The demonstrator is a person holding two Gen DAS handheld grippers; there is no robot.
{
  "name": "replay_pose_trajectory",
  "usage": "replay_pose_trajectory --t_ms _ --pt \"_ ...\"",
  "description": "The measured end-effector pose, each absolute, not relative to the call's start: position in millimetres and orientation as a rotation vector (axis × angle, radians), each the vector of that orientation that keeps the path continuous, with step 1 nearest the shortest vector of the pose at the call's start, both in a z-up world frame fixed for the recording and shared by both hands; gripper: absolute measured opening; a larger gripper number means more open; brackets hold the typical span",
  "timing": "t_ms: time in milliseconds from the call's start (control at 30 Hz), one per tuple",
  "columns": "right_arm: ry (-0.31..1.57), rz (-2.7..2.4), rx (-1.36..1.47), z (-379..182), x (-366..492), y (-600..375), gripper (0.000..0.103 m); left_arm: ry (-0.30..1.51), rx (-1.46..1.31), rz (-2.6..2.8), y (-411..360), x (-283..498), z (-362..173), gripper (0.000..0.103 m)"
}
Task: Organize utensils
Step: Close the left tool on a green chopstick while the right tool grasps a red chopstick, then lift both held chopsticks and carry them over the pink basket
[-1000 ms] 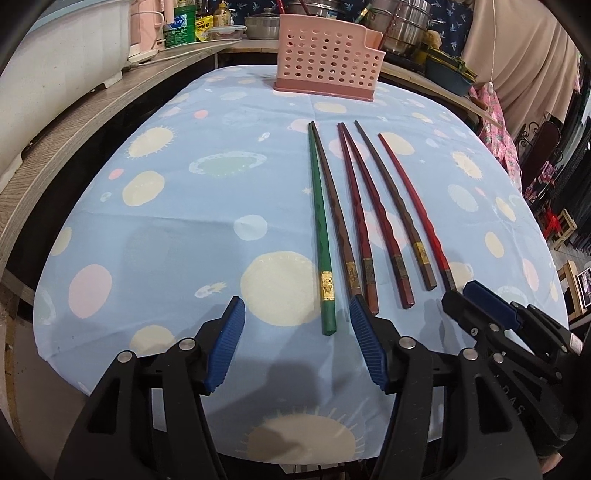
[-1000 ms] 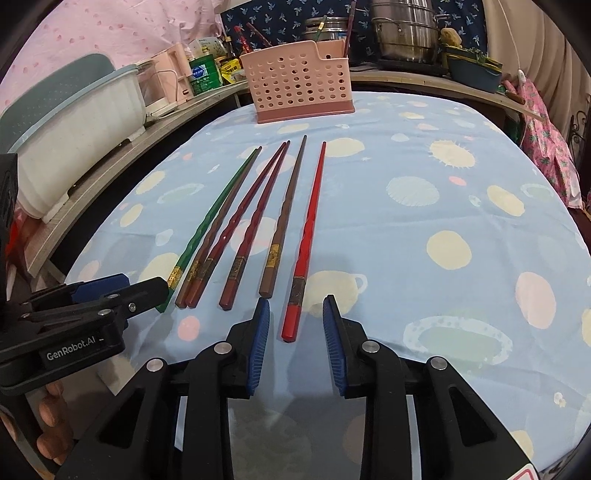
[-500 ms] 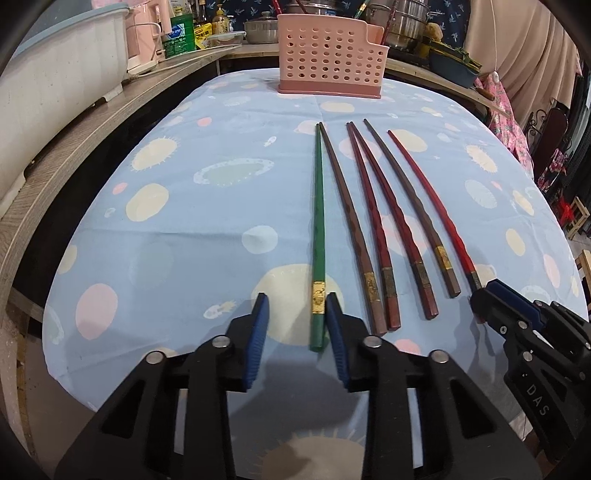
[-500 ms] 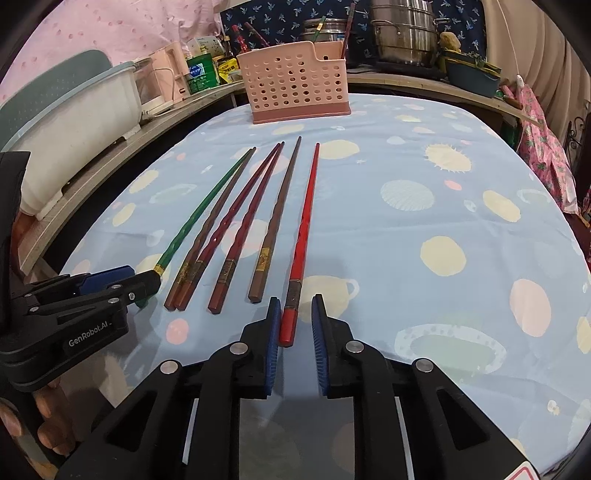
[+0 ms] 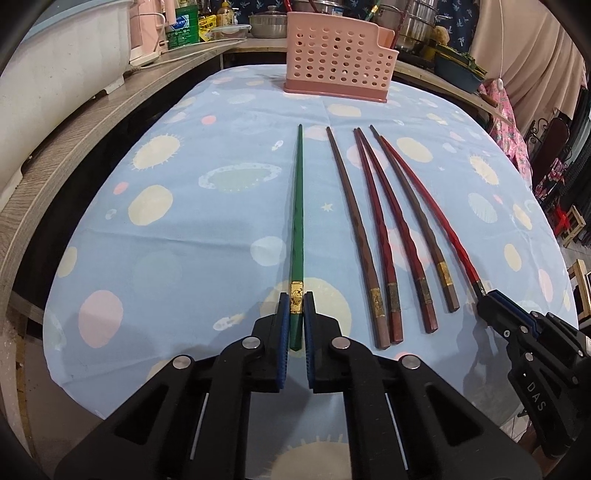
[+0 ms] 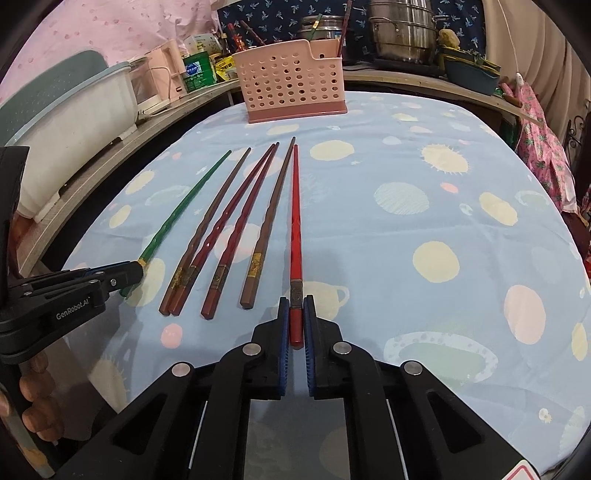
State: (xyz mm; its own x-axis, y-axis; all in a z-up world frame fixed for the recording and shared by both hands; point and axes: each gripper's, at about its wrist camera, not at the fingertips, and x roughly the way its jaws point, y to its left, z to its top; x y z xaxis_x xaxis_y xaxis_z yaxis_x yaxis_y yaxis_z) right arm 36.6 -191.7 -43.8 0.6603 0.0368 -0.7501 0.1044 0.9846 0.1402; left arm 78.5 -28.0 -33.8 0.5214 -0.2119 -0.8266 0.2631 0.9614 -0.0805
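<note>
The left gripper [image 5: 295,314] has just been closing, and its blue pads now pinch the thick end of the long green chopstick [image 5: 298,221], which has swung away from the others since a moment ago, opening a gap beside it. To its right four chopsticks lie untouched on the tabletop [image 5: 166,240]: a brown chopstick [image 5: 354,229], two dark red chopsticks [image 5: 384,236] whose tips meet, and another brown one [image 5: 417,229]. At the far right the right gripper [image 6: 295,321] has likewise just been closing and now clamps the butt of the bright red chopstick [image 6: 295,221]. Both outer sticks look secured but still rest on the cloth, so lifting them toward the pink perforated plastic utensil holder [image 5: 338,55] at the far edge seems the next step. The tabletop wears a pale blue cloth with cream and pink spots. Behind stand steel pots [image 6: 402,33], bottles and a white plastic tub [image 5: 62,55] on a wooden ledge.
</note>
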Motion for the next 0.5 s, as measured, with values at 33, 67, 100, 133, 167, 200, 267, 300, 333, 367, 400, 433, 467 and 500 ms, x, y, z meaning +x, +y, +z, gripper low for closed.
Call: replay_pose_trajectory --t_ms 33,67,100,133,167,200,267,300,333,367,400,433,467,500 --pt "0.846 -0.042 0.178 -41.1 37.0 -192.5 0.007 0.978 0.053 -0.282 -26.5 79.5 -30.9 0.007" --pt "0.842 -0.045 0.181 -38.1 37.8 -194.2 0.007 0.976 0.05 -0.28 -25.6 80.4 -28.5 0.007" --pt "0.834 -0.049 0.184 -33.8 38.5 -196.5 0.007 0.973 0.042 -0.28 -24.1 82.0 -25.1 0.007" --pt "0.826 -0.052 0.189 -29.6 39.2 -198.6 0.007 0.968 0.033 -0.28 -22.3 83.6 -21.1 0.007" --pt "0.817 -0.054 0.195 -24.4 40.6 -201.4 0.007 0.962 0.024 -0.28 -20.7 85.3 -16.9 0.007" --pt "0.807 -0.058 0.203 -18.4 42.1 -204.7 0.007 0.956 0.02 -0.278 -19.4 87.2 -12.8 0.007" --pt "0.786 -0.069 0.211 -7.6 45.7 -211.5 0.007 0.942 0.013 -0.275 -17.2 91.6 -4.5 0.007" --pt "0.775 -0.074 0.215 -2.1 47.5 -214.8 0.007 0.936 0.009 -0.274 -16.1 93.6 -0.2 0.007" --pt "0.761 -0.078 0.221 4.8 49.8 -218.8 0.007 0.928 0.006 -0.272 -14.7 96.2 4.4 0.007" --pt "0.747 -0.081 0.229 11.6 52.3 -222.9 0.007 0.918 0.001 -0.269 -13.0 99.3 10.3 0.007" --pt "0.736 -0.084 0.234 17.3 54.5 -226.2 0.007 0.91 -0.005 -0.269 -11.5 101.9 15.1 0.007" --pt "0.722 -0.087 0.24 24.6 57.4 -230.0 0.007 0.901 -0.011 -0.267 -9.9 105.2 20.8 0.007" --pt "0.709 -0.091 0.243 31.2 60.1 -233.5 0.007 0.894 -0.017 -0.265 -9.3 107.8 25.3 0.007" --pt "0.693 -0.094 0.244 39.1 63.1 -236.6 0.007 0.883 -0.023 -0.263 -7.9 111.3 31.5 0.007"
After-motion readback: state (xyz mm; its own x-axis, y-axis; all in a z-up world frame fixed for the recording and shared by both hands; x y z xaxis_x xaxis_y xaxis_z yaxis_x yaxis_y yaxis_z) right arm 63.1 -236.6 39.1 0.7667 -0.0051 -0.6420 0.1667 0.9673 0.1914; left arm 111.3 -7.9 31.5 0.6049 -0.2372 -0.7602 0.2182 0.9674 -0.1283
